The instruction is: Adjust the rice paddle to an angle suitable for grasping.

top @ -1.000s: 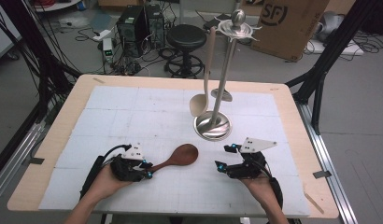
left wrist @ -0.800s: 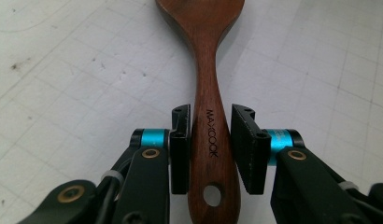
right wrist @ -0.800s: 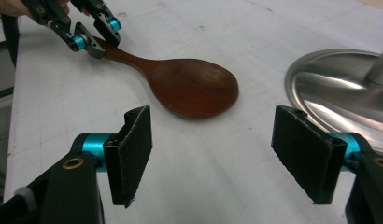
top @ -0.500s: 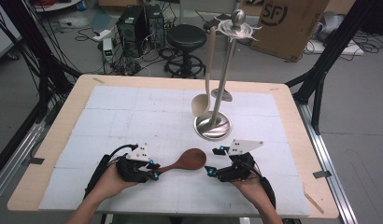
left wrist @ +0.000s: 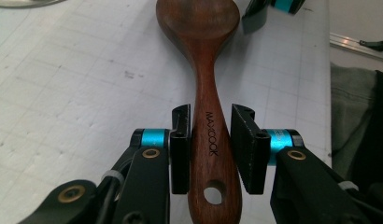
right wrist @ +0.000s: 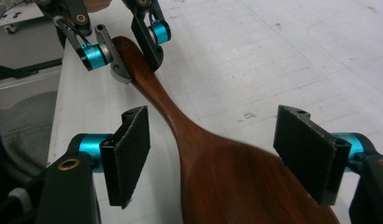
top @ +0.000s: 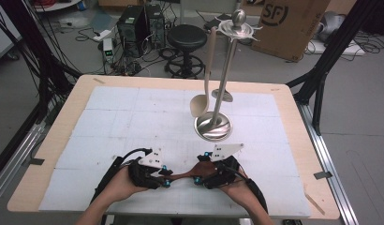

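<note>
A dark wooden spoon (top: 183,176) lies low over the white mat near the table's front edge, between my two grippers. My left gripper (top: 166,178) is shut on the spoon's handle (left wrist: 210,140) just above the hanging hole; the bowl (left wrist: 199,23) points away from it. In the right gripper view, my right gripper (right wrist: 213,114) stands open, its pads wide apart on either side of the spoon's bowl (right wrist: 227,172) without touching it. The left gripper (right wrist: 129,51) shows there too, clamped on the handle's end.
A metal utensil stand (top: 222,84) with a round base (top: 213,126) rises mid-table, right of centre. A pale wooden spoon (top: 203,93) and a small metal utensil (top: 226,96) hang from it. A stool (top: 186,35) and cardboard box (top: 293,23) sit beyond the table.
Both hands have drawn together toward the table's front centre. The left gripper carried the spoon rightward, and the right gripper moved left until its open jaws flank the bowl.
</note>
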